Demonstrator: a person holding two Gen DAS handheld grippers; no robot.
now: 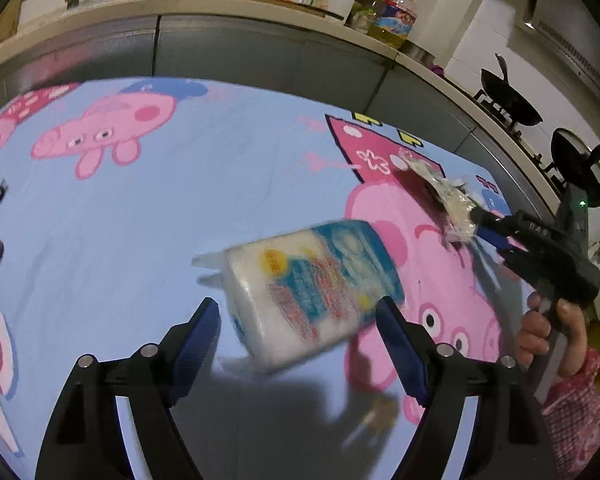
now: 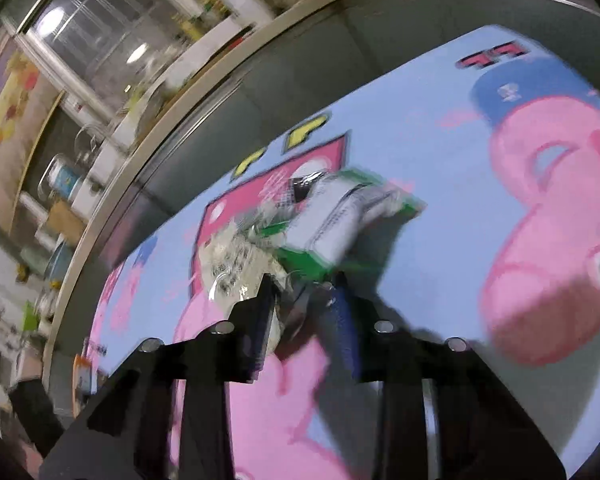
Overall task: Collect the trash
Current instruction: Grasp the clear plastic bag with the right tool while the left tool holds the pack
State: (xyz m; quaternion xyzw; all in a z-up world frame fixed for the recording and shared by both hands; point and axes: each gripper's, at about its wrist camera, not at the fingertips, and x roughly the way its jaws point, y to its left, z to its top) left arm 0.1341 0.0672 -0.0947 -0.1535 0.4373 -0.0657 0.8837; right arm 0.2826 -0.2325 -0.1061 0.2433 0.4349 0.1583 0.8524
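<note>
Right tool (image 2: 304,304) pinching clear wrapper (image 2: 236,264), green carton (image 2: 340,216) beyond, no container visible

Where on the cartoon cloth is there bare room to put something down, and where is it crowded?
Free: the broad blue stretch of the tablecloth between the pink pig print and the tissue pack. Crowded: the cloth's right side, where the right gripper grips a crumpled clear wrapper beside that pack.

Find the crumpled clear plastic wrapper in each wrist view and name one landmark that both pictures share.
Left wrist view: the clear plastic wrapper sits right of centre, at the tips of the right gripper.
Right wrist view: the same wrapper lies just left of centre, above the gripper's fingers.
Shared landmark: the dark pink panel with white dots on the tablecloth.
</note>
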